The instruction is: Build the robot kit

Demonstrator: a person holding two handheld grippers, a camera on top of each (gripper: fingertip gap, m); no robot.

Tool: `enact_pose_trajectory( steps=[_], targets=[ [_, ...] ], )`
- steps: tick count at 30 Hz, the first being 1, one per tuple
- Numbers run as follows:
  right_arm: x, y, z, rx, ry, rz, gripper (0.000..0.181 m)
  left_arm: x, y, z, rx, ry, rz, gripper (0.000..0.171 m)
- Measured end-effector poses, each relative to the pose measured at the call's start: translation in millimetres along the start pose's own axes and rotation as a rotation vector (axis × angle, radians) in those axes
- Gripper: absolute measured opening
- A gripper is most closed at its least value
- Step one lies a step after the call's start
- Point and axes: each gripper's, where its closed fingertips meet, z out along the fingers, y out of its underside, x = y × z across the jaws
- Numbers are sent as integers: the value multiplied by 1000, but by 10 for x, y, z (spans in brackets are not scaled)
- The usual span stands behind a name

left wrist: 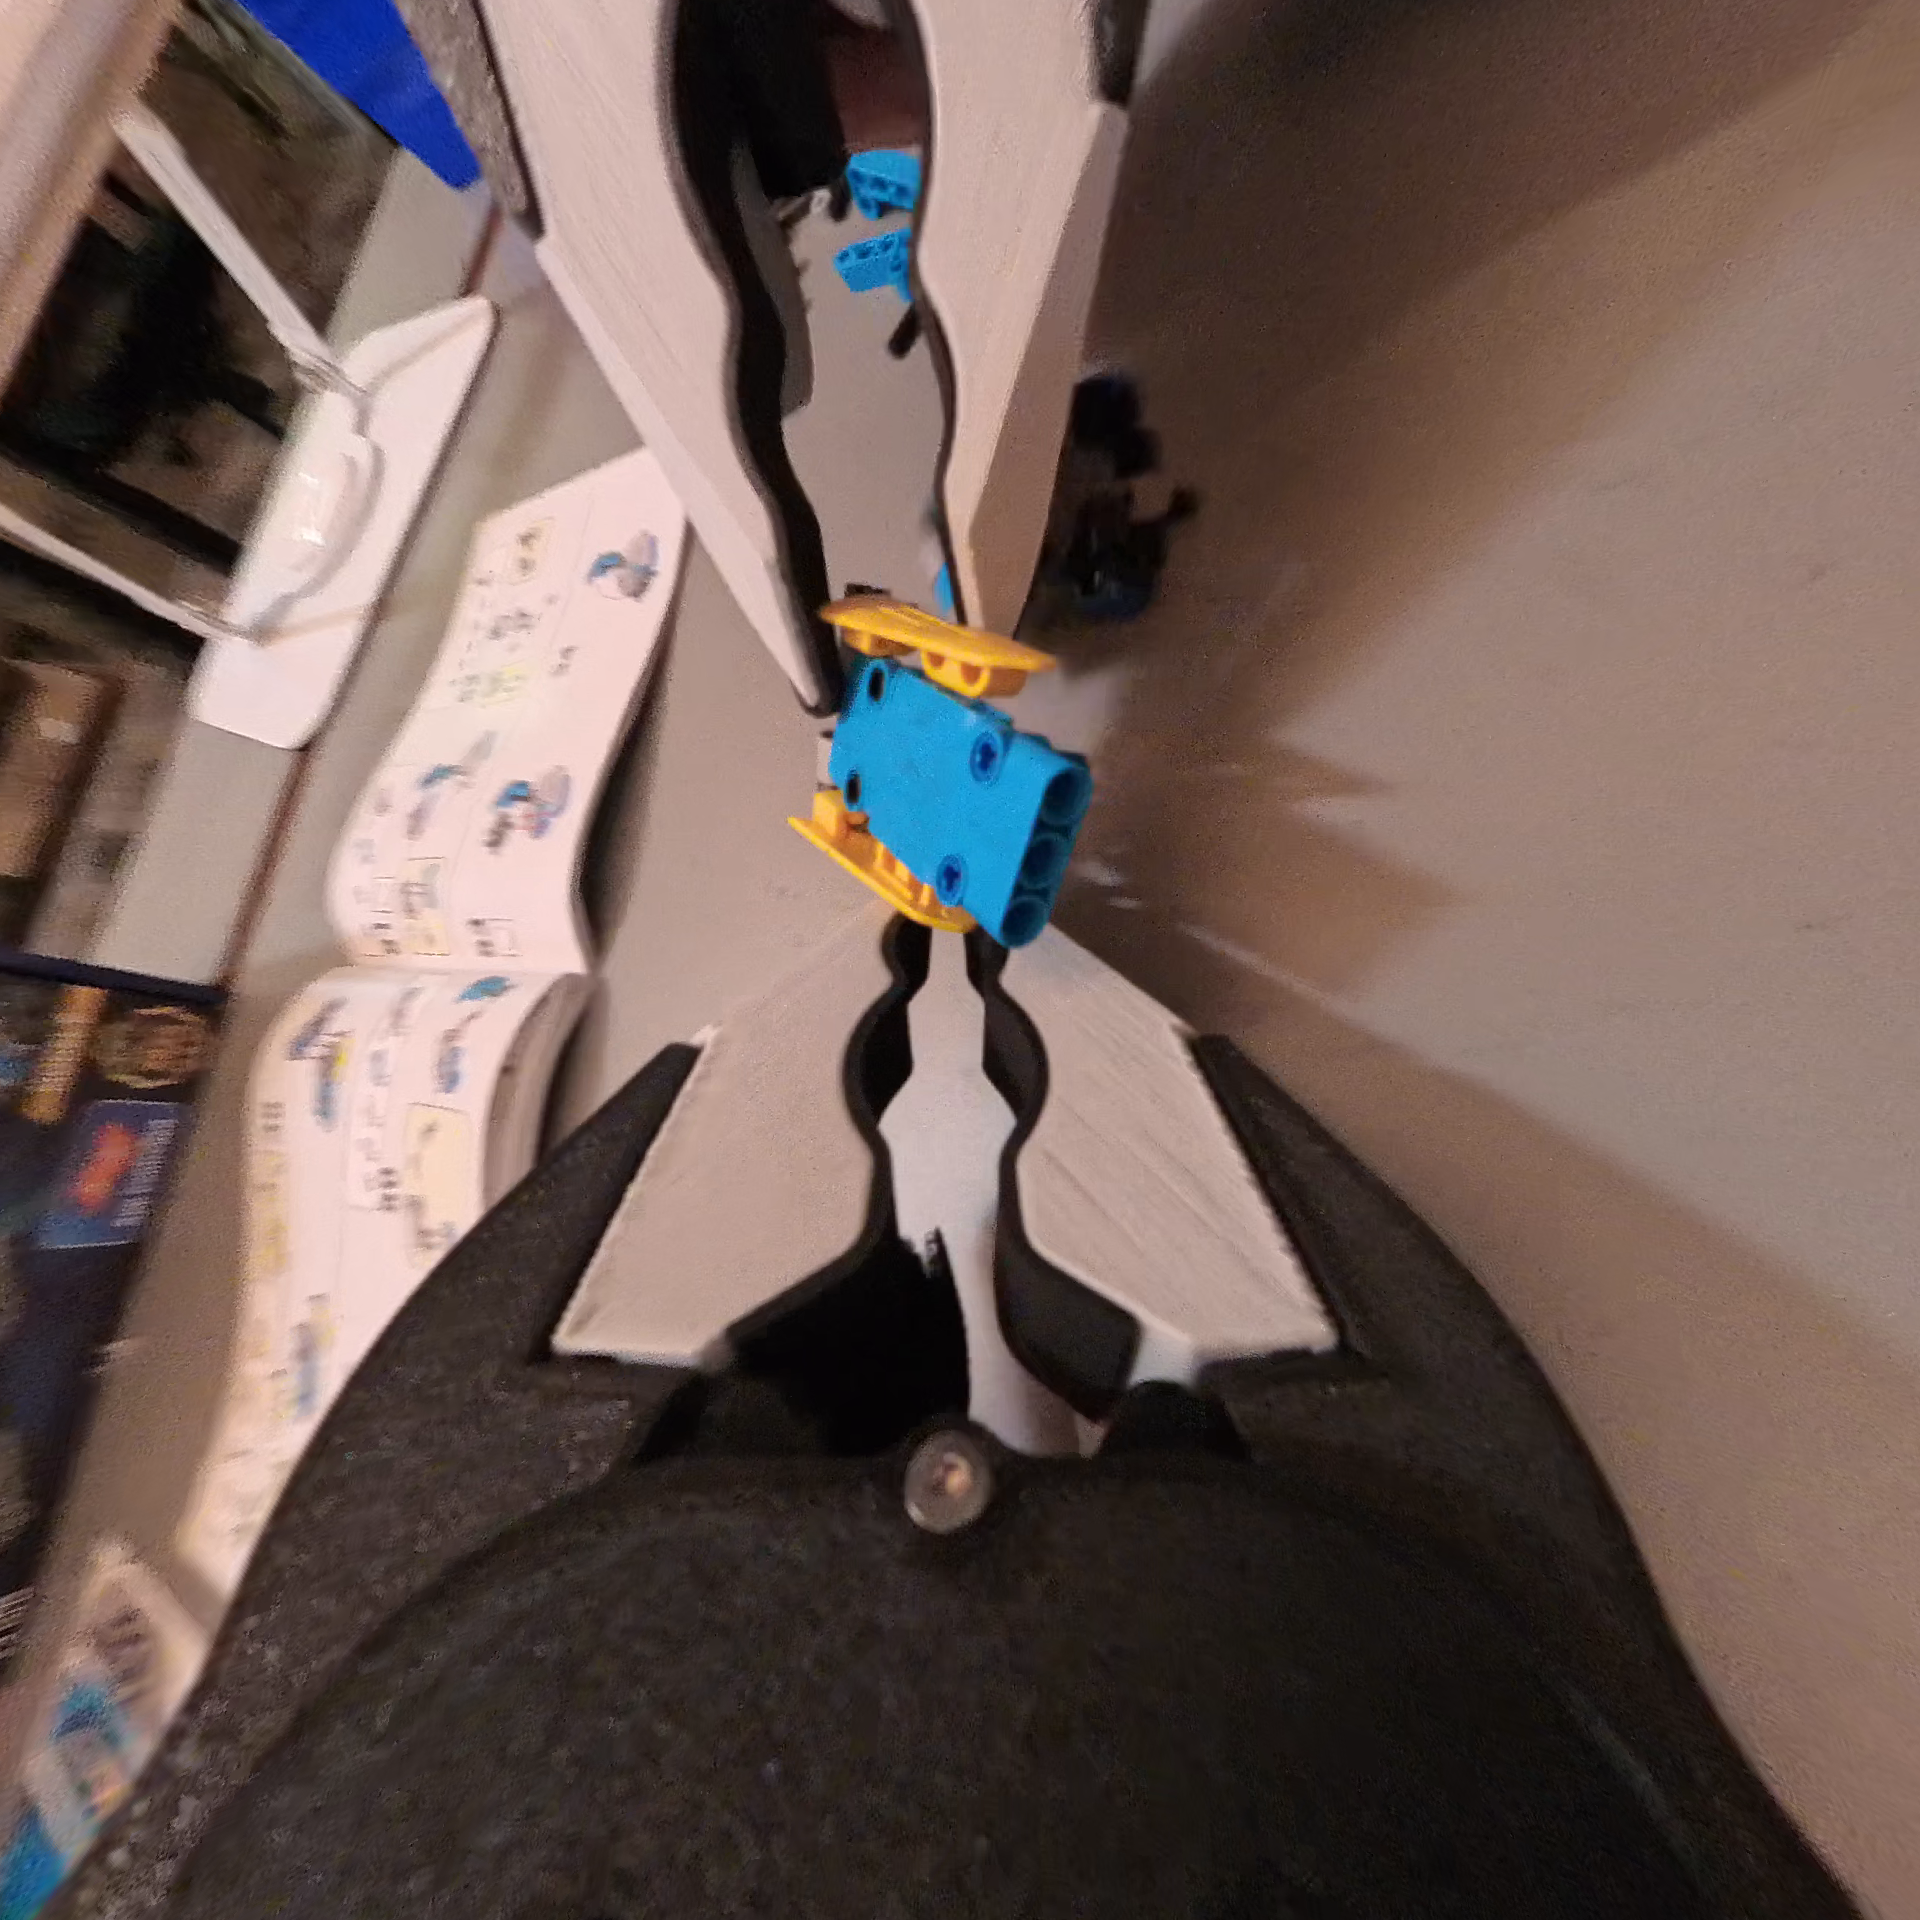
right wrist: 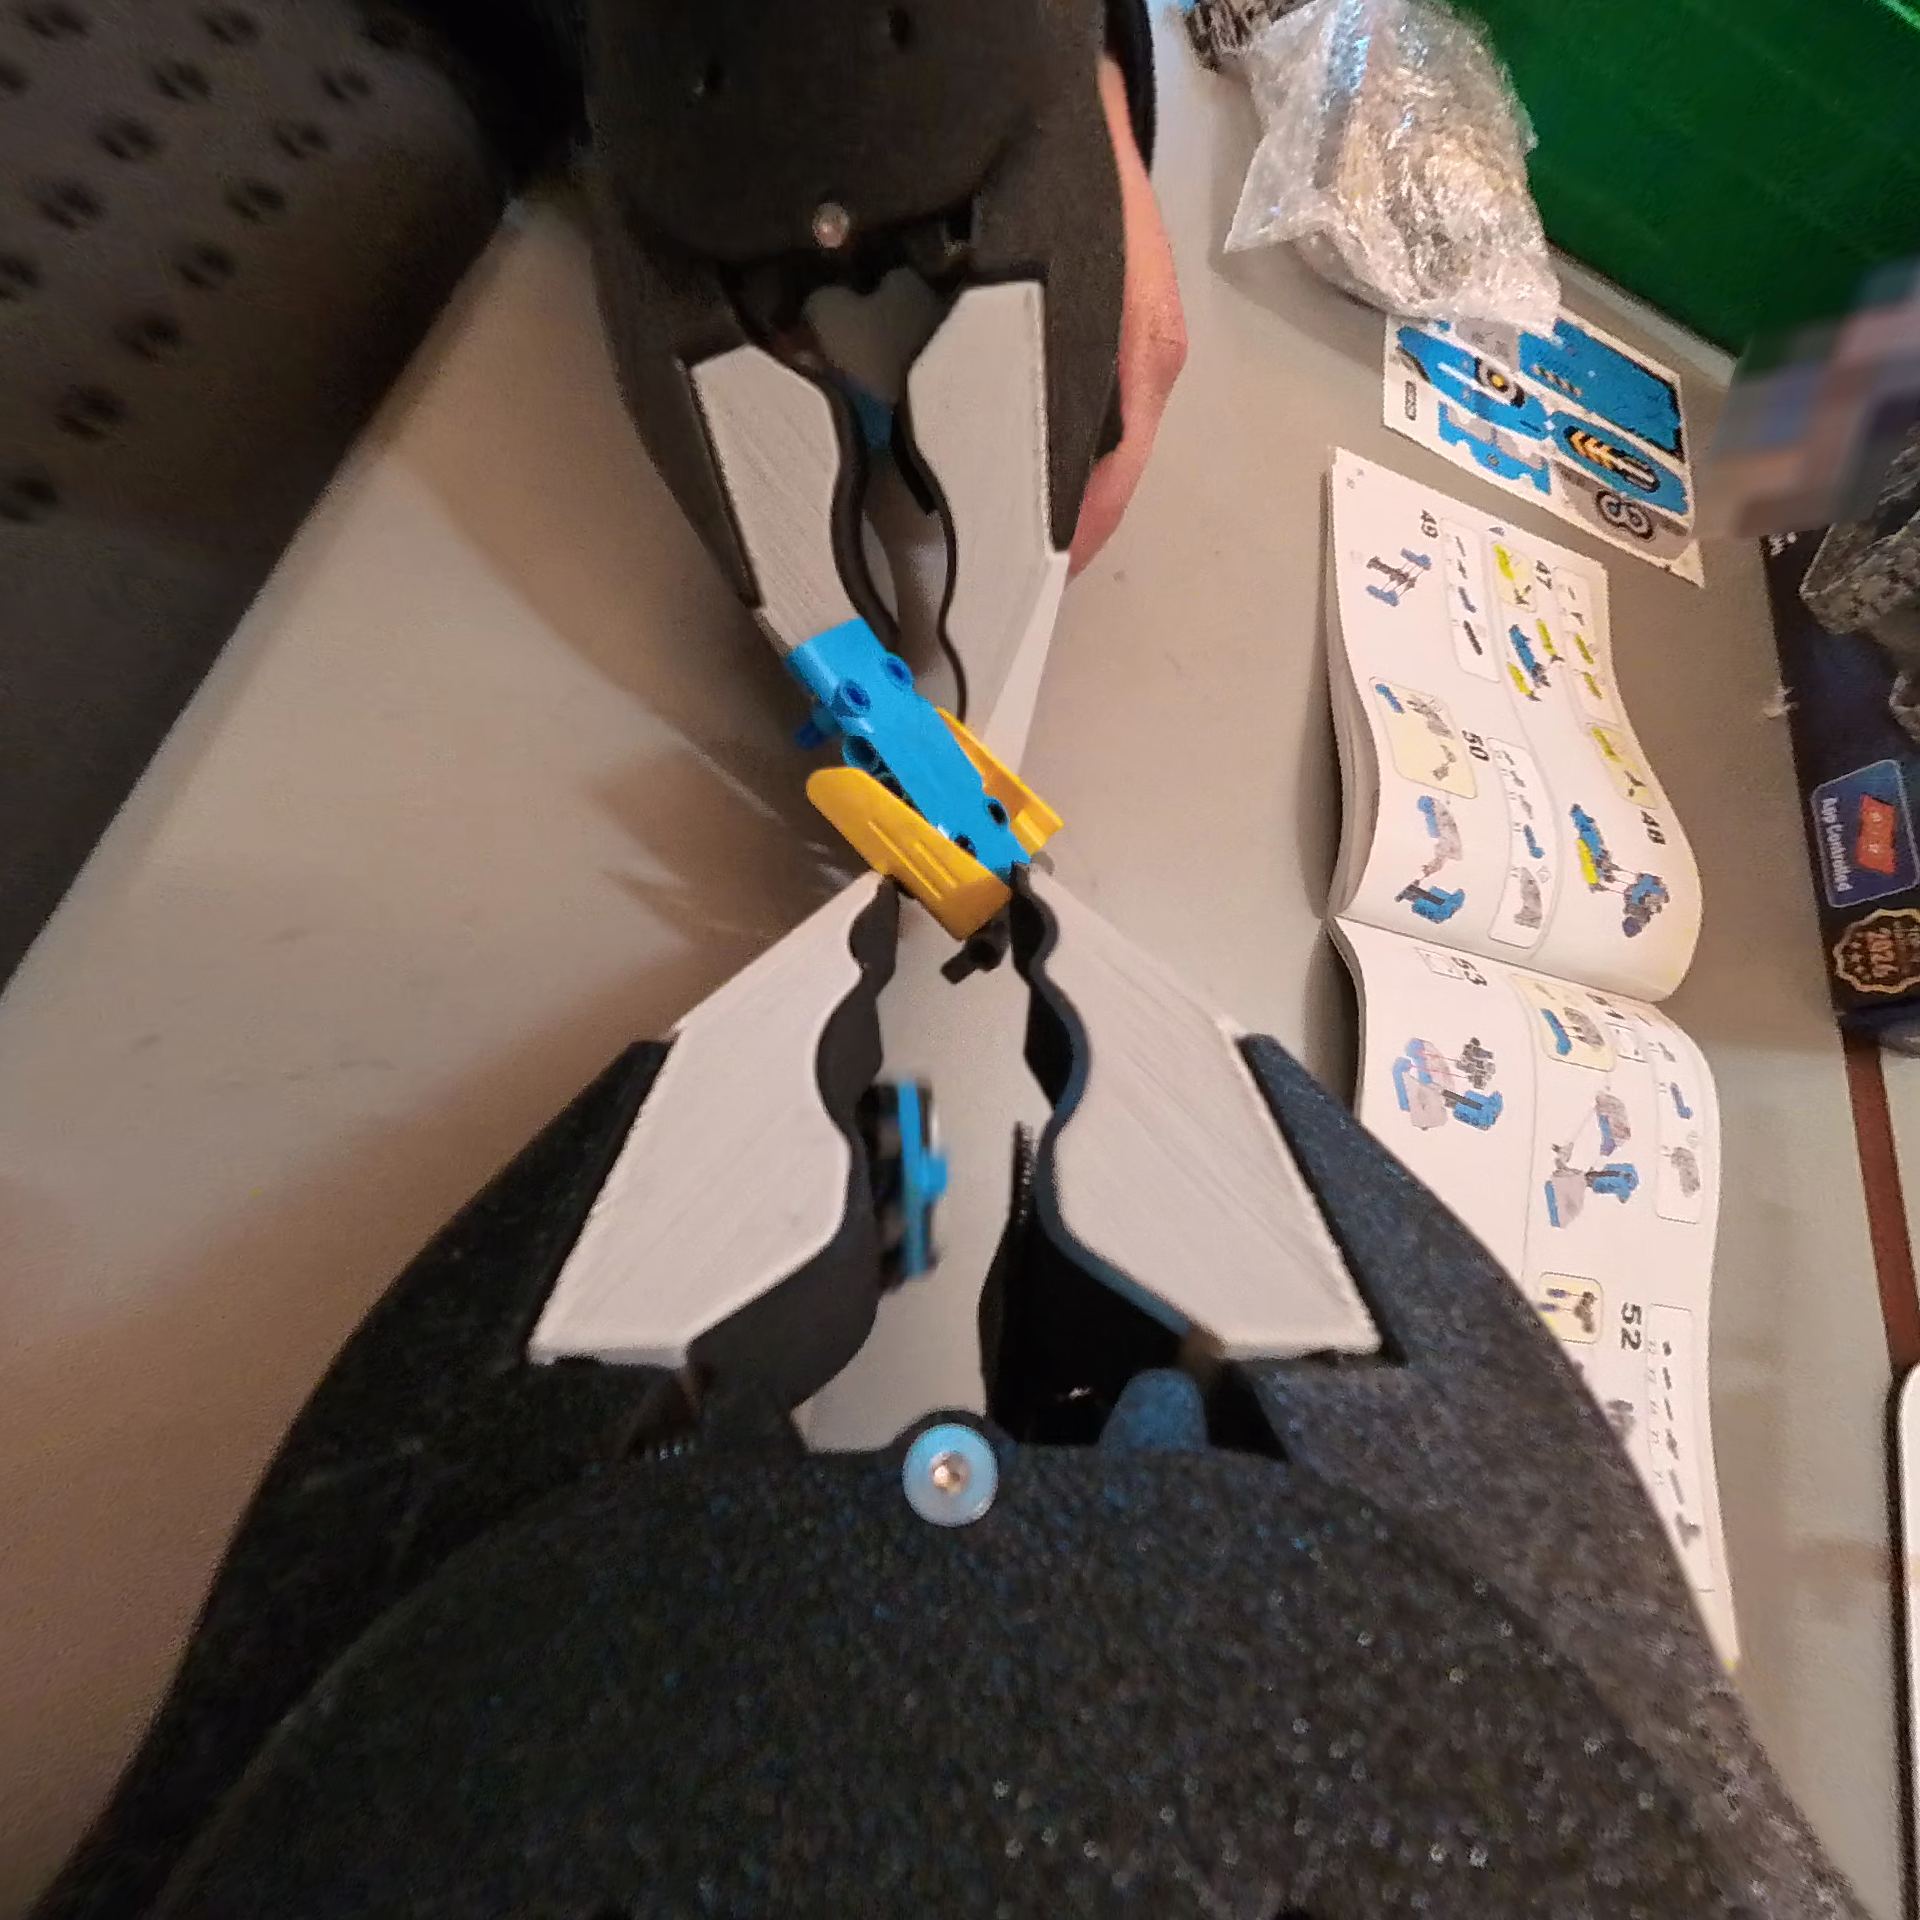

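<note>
We see the left gripper (left wrist: pixel 940 935) and right gripper (right wrist: pixel 951 894) both clenched on one small blue-and-yellow plastic brick assembly (left wrist: pixel 951 800), nose to nose. A glossy open instruction booklet (right wrist: pixel 1507 831) lies just right on the smooth grey tabletop (right wrist: pixel 312 935).

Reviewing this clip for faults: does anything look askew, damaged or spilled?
Nothing damaged or spilled. The blue-and-yellow brick assembly sits tilted in mid-air, pinched between the left gripper and right gripper tips. The booklet lies open, pages bowed.

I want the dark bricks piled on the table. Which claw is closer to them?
Right. The right claw sits just beside the dark brick pile; the left claw is farther back, across the blue-and-yellow brick model both grip.
</note>
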Motion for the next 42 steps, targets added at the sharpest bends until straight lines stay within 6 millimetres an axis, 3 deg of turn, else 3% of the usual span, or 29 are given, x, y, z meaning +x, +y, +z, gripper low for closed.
enact_pose_trajectory(
  steps=[4,7,10,15,21,24,27,31,35,38,42],
  targets=[
    [43,99,-37,-28,22,43,22,107,38,19,-28,52,-17,6],
    [54,116,-118,10,19,118,18,70,22,-3,-11,50,-60,6],
    [119,318,-151,-69,65,151,16,-71,59,-37,-12,-3,-126,8],
    [98,413,-87,-91,31,249,14,-415,179,-126,-13,-150,-216,9],
    [172,452,-108,-52,36,332,15,-575,272,-151,2,-181,-310,9],
    [191,450,-164,13,-4,450,28,-605,295,-160,12,-156,-381,9],
    [252,447,-297,100,5,514,32,-573,306,-164,15,-115,-394,9],
    [412,654,-481,171,93,631,33,-587,292,-188,22,-147,-377,7],
    [456,751,-579,182,156,699,32,-402,207,-63,-38,-115,-365,18],
    [344,713,-532,134,147,656,26,-254,-30,77,-29,-45,-413,20],
    [213,684,-384,50,122,591,25,-229,-213,180,-7,-19,-431,20]
  ],
)
